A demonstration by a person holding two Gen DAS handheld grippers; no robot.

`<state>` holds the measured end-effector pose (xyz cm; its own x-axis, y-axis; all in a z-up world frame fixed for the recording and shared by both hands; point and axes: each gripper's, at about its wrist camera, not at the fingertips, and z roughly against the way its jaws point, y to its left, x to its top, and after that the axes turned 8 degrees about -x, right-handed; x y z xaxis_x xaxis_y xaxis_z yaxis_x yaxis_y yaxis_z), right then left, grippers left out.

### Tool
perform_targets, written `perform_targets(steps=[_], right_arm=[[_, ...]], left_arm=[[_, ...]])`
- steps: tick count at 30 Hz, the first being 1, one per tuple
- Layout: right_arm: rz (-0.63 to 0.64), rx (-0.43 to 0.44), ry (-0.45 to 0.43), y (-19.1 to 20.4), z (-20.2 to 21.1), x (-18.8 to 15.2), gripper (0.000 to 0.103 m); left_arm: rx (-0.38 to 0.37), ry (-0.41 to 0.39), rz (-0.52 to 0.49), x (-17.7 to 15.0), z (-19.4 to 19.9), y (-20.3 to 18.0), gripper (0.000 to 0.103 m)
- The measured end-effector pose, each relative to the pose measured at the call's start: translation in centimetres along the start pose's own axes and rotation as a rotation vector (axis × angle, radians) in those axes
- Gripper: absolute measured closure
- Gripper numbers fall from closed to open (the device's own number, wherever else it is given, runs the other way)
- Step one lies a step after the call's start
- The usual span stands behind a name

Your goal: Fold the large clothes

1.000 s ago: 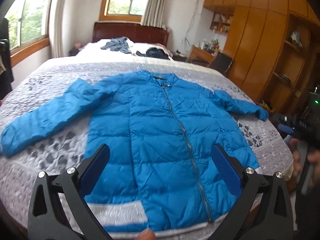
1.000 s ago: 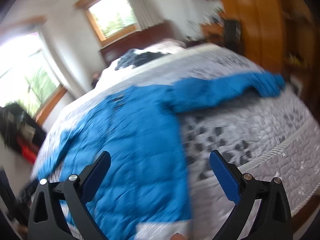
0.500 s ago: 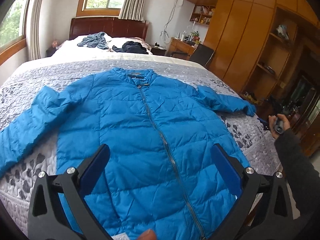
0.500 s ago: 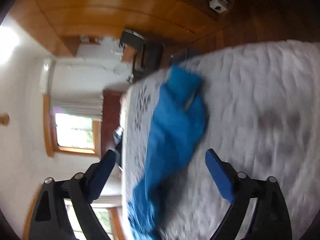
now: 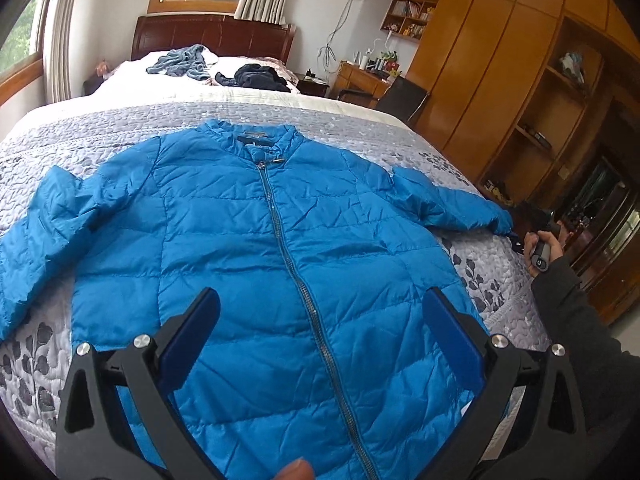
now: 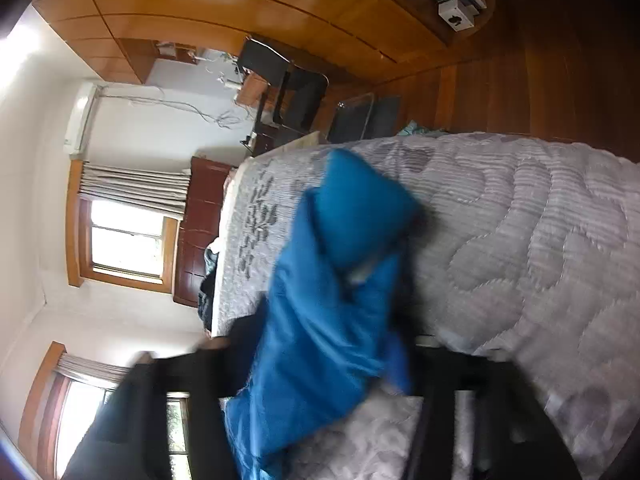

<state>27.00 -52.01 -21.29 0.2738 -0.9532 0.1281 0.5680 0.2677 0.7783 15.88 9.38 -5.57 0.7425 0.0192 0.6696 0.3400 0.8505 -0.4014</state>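
Two grippers on this one: the left gripper [image 5: 320, 334] hovers wide open and empty over the hem of the jacket [image 5: 276, 264], which lies flat, zipped, front-up on the bed [image 5: 496, 280]. The right gripper [image 6: 320, 392] is at the sleeve [image 6: 340, 280] by the bed's right edge; too blurry to tell if it's clamped. I'd say the step is folding that sleeve in over the chest, so grab near the cuff, lift just enough, lay it flat. Puffy fabric probably slips. Plenty of room toward the pillows, little at the near and right edges.
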Motion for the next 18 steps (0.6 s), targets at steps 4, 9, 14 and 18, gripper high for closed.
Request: perform_targets(steps=[4,9,14,18], right_arm=[[0.050,-0.007,-0.034,1.0,1.8,0.9,0.091],[0.162,0.015,-0.124,6.2,6.8,1.4,0.095],[0.305,0.040,-0.184,12.7,10.6,-0.2,0.095],[0.458,0.064,-0.225,18.5,13.1,-4.1,0.096]], left_arm=[[-0.024,0.019,0.040,0.4,0.1,0.6,0.003],[-0.039,-0.001,0.105,0.9,1.3,2.3,0.003],[-0.080,-0.019,0.158,1.1,2.7,4.1,0.003],[-0.107,-0.024,0.165,1.3,3.2,4.8,0.003]])
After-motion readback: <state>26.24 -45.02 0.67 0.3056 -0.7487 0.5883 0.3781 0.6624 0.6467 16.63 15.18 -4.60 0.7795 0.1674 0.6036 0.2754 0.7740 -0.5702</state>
